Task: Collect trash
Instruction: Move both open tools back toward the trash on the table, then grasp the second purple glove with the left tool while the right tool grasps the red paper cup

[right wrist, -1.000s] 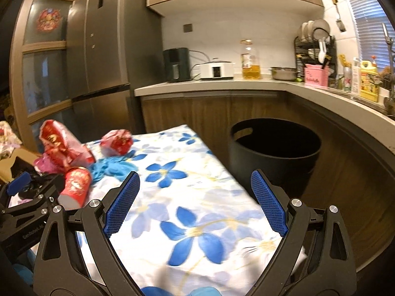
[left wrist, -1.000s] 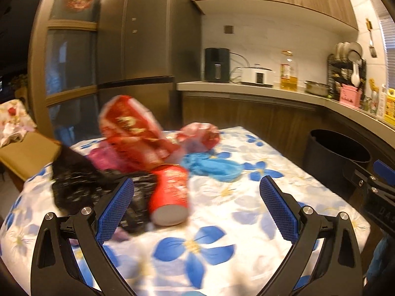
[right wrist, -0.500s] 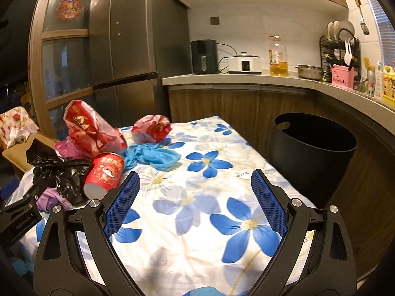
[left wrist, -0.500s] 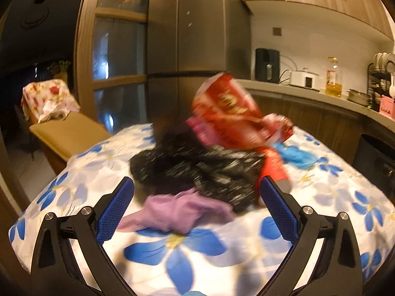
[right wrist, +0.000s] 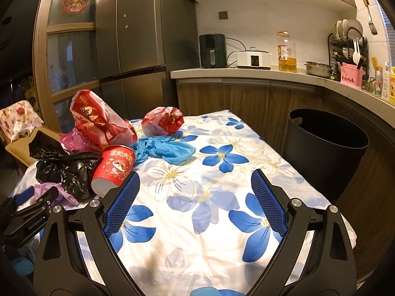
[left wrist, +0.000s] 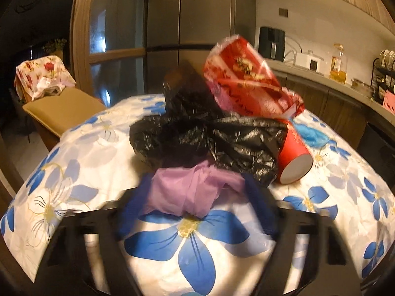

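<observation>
A trash pile lies on the flowered tablecloth [right wrist: 197, 192]: a purple plastic bag [left wrist: 192, 192], a black plastic bag [left wrist: 209, 140], a red paper cup [left wrist: 293, 157] on its side, a red snack bag [left wrist: 249, 83], a blue glove [right wrist: 167, 148] and a red crumpled bag [right wrist: 163, 120]. My left gripper [left wrist: 195, 202] is motion-blurred, its fingers [left wrist: 133, 209] standing on either side of the purple bag, partly closed; I cannot tell whether they grip it. It also shows in the right wrist view [right wrist: 37, 207]. My right gripper [right wrist: 195, 197] is open and empty above the cloth.
A black trash bin [right wrist: 328, 148] stands on the floor right of the table, by the wooden counter [right wrist: 246, 74]. A fridge [right wrist: 138, 49] stands behind. A chair with flowered cloth [left wrist: 44, 79] is at the far left.
My left gripper has moved forward to the purple bag and its fingers have drawn inward around it. My right gripper has shifted slightly and stays open.
</observation>
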`<control>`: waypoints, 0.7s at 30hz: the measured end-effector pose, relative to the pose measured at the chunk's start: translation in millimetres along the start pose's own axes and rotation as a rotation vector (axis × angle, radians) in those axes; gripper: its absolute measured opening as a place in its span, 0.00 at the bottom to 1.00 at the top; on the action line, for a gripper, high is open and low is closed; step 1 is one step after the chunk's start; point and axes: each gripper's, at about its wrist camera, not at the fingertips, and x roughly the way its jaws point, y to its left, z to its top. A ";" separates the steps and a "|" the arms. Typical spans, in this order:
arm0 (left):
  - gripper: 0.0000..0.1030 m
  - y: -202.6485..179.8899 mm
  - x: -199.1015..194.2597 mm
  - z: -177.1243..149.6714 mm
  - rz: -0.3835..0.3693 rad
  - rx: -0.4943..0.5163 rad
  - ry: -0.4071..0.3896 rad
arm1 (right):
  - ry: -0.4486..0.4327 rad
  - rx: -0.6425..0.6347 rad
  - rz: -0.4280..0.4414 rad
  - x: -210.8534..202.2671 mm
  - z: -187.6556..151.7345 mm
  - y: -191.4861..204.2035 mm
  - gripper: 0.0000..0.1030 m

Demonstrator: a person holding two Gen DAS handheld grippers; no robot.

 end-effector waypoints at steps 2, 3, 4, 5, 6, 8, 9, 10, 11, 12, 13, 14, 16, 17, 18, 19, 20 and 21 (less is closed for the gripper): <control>0.47 1.1 4.5 -2.6 -0.004 0.001 0.027 | 0.003 -0.001 0.001 0.9 -0.2 0.6 0.88; 0.40 2.1 6.5 -3.9 -0.009 -0.002 0.042 | 0.006 -0.001 0.004 1.6 -0.4 1.0 0.88; 0.32 2.0 7.1 -4.6 -0.015 -0.001 0.048 | 0.007 -0.001 0.006 1.8 -0.8 1.5 0.88; 0.29 1.6 7.0 -5.3 -0.020 0.005 0.052 | 0.009 0.000 0.008 2.0 -1.1 1.8 0.88; 0.24 1.0 6.6 -5.6 -0.020 0.011 0.052 | 0.011 -0.001 0.012 2.6 -1.4 2.6 0.88; 0.18 -0.8 3.4 -7.1 -0.018 0.026 0.045 | 0.017 -0.006 0.021 3.8 -2.2 5.4 0.88; 0.16 -1.3 0.5 -8.1 -0.018 0.029 0.043 | 0.019 -0.009 0.026 4.3 -2.7 7.1 0.88; 0.15 -1.2 -2.9 -8.7 -0.026 0.026 0.040 | 0.022 -0.014 0.033 5.1 -3.3 9.7 0.88; 0.14 -0.1 -8.2 -9.2 -0.037 0.020 0.033 | 0.025 -0.017 0.038 5.9 -3.9 11.8 0.88; 0.14 -0.1 -11.8 -8.7 -0.043 0.018 0.026 | 0.029 -0.023 0.048 7.4 -4.5 15.1 0.88; 0.13 0.3 -16.5 -7.8 -0.047 0.017 0.016 | 0.033 -0.026 0.057 8.9 -5.2 18.3 0.88; 0.13 0.8 -21.2 -6.7 -0.053 0.014 0.005 | 0.036 -0.029 0.064 10.3 -6.0 21.0 0.88; 0.13 3.3 -31.5 -3.4 -0.070 0.001 -0.021 | 0.045 -0.036 0.093 14.8 -7.3 30.0 0.88; 0.13 3.6 -35.6 -1.2 -0.077 -0.002 -0.034 | 0.051 -0.039 0.109 17.3 -7.9 35.1 0.88; 0.13 4.0 -40.6 1.0 -0.080 -0.003 -0.052 | 0.055 -0.042 0.119 19.0 -8.4 39.5 0.88; 0.12 3.8 -44.1 3.0 -0.082 -0.004 -0.065 | 0.059 -0.047 0.134 21.4 -9.0 44.9 0.88; 0.12 3.4 -46.6 4.9 -0.085 -0.002 -0.073 | 0.061 -0.052 0.147 23.9 -9.4 50.1 0.88; 0.12 3.2 -47.3 6.0 -0.086 0.004 -0.076 | 0.062 -0.062 0.156 27.1 -10.0 56.7 0.88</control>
